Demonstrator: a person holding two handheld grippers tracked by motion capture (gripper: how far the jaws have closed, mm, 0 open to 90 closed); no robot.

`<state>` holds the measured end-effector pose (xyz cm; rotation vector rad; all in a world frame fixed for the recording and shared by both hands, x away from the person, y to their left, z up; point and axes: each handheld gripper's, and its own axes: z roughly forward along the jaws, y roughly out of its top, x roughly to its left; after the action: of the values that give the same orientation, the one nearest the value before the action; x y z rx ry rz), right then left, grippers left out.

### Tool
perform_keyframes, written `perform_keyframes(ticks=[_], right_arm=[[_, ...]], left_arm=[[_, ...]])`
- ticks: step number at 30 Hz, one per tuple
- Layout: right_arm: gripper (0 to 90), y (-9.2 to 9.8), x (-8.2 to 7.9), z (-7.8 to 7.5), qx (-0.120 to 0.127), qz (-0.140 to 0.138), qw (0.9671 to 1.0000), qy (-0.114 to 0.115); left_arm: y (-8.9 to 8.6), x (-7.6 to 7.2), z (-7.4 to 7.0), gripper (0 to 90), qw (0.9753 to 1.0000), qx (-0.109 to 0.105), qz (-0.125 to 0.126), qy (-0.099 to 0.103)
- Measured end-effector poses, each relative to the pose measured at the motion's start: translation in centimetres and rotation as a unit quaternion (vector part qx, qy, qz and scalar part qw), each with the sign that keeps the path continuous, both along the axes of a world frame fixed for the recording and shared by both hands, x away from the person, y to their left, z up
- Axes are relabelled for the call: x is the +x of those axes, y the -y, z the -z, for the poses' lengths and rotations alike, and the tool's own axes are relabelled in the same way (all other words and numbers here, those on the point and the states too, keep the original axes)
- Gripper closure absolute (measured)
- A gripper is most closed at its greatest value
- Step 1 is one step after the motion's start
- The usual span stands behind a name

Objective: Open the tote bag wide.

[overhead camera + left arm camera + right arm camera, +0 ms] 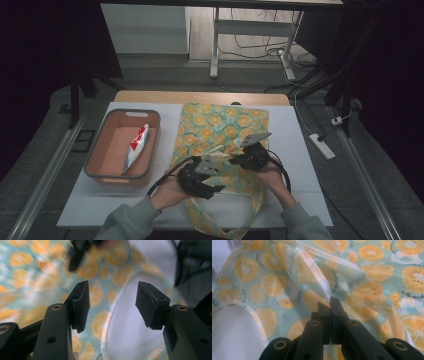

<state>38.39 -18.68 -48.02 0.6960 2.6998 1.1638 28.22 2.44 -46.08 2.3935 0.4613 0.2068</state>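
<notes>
the step in hand looks like opening the teal fabric tote bag printed with orange citrus slices (220,131), which lies flat on the white-covered table (300,150), its handles trailing toward the person. the right tool (239,159) is pinched tight on an edge of the bag's cloth near the mouth, and in the right gripper view its jaws stand closed on a raised fold of that cloth (322,287). the left tool (219,188) hovers just above the near end of the bag with its jaws spread wide, nothing between them; in the left gripper view they frame the bag's hem and bare table.

the next move probably calls for the left tool to close on the opposite layer of cloth, so the two can part the mouth; thin fabric may slip or both layers may come up together.

to the left sits an orange rectangular plastic bin with a grey rim (95,155), holding a red-and-white packet (136,148). beyond the table are a grey floor, a white desk frame and loose cables.
</notes>
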Motion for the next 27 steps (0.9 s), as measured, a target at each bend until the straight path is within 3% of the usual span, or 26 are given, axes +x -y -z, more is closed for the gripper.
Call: perform_keyframes(ticks=[2,5,12,18,19,21,22,23,24,27], right_arm=[[89.1,0.1,0.0,0.0,0.002,0.0,1.0,0.0],[89.1,0.2,0.0,-0.1,0.007,0.002,1.0,-0.001],[89.1,0.1,0.0,-0.1,0.006,0.0,1.0,-0.001],[89.1,0.1,-0.1,-0.1,0.005,-0.002,1.0,0.0],[89.1,0.1,-0.1,-0.1,0.005,-0.001,1.0,0.0],[89.1,0.1,-0.1,-0.1,0.006,0.0,1.0,0.001],[89.1,0.2,0.0,-0.1,0.005,0.0,1.0,0.001],[89.1,0.2,0.0,-0.1,0.005,0.0,1.0,0.001],[89.1,0.2,0.0,-0.2,0.007,0.001,1.0,0.001],[89.1,0.3,0.0,-0.2,0.007,0.003,1.0,0.003]], left_arm=[[0.7,0.2,1.5,44.2,0.9995,0.029,0.005,-0.009],[1.3,0.5,2.8,44.0,0.9984,0.056,-0.008,-0.004],[1.6,1.8,4.7,42.4,0.9969,0.068,-0.017,-0.034],[1.9,2.7,5.6,40.7,0.9957,0.076,-0.032,-0.042],[1.8,2.9,5.7,40.5,0.9959,0.066,-0.032,-0.052],[1.6,3.1,5.8,43.8,0.996,0.058,-0.03,-0.06],[1.5,3.1,5.8,53.9,0.9962,0.054,-0.03,-0.062],[1.4,3.2,5.8,53.9,0.9963,0.052,-0.029,-0.061],[1.3,3.4,5.8,65.6,0.9962,0.051,-0.03,-0.064],[1.0,3.7,5.8,74.5,0.9959,0.044,-0.028,-0.074]])
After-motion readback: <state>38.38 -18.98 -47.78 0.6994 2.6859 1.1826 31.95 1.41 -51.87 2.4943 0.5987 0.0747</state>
